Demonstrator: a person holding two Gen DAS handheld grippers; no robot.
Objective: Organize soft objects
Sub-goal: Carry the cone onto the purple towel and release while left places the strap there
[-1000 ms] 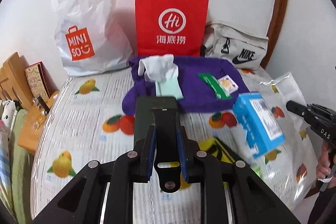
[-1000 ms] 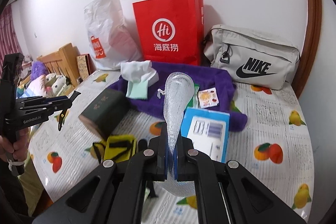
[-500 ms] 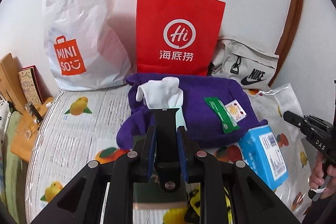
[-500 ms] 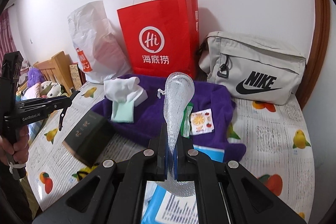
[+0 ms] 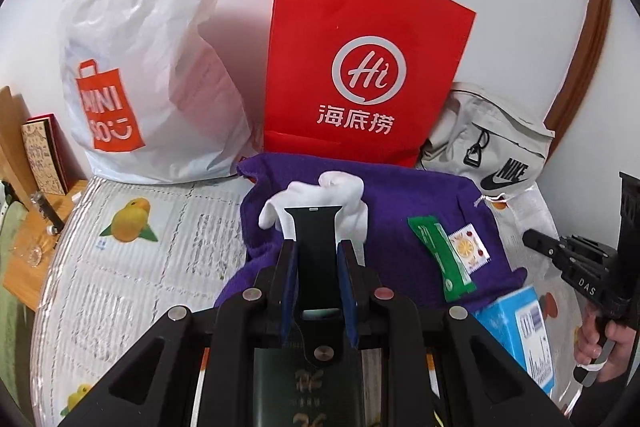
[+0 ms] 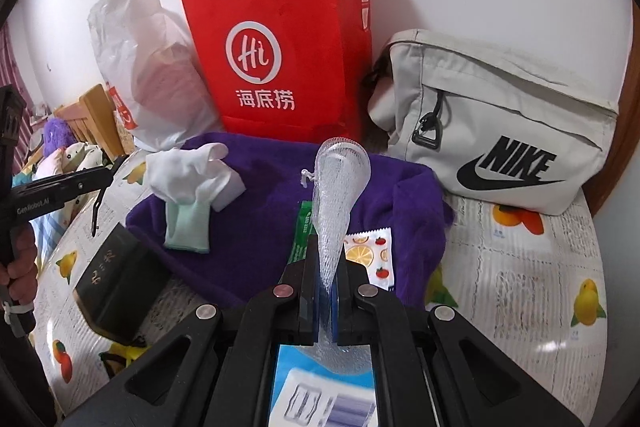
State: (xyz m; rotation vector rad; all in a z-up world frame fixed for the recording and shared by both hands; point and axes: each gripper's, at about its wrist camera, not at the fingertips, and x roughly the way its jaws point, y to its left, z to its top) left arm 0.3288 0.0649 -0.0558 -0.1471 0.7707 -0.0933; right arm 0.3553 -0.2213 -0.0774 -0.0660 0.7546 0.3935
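The purple towel (image 6: 260, 187) lies spread on the bed (image 6: 520, 267), a surface covered in a fruit-print sheet, and serves as the landmark here. Behind the purple towel stand a red paper bag (image 6: 280, 47), a white plastic bag (image 5: 140, 47) and a grey sling bag (image 6: 500, 123), all against the wall.

On the purple towel rest a bundle of white and mint socks (image 6: 192, 183), a green sachet (image 5: 440, 259) and a fruit-print packet (image 6: 368, 255). In front of the purple towel lie a dark box (image 6: 120, 279) and a blue box (image 5: 524, 331).

The left tongs (image 5: 316, 259) are narrowed onto a black strap (image 5: 314, 239), which sticks up before the socks. The right tongs (image 6: 326, 279) are pinched shut on a white mesh sleeve (image 6: 340, 187), held above the towel's middle.

Judging by this layout, the sorting is at an early stage: two items are in hand but not yet put anywhere, and everything on the towel is unsorted. Which bag is meant for them cannot be told.
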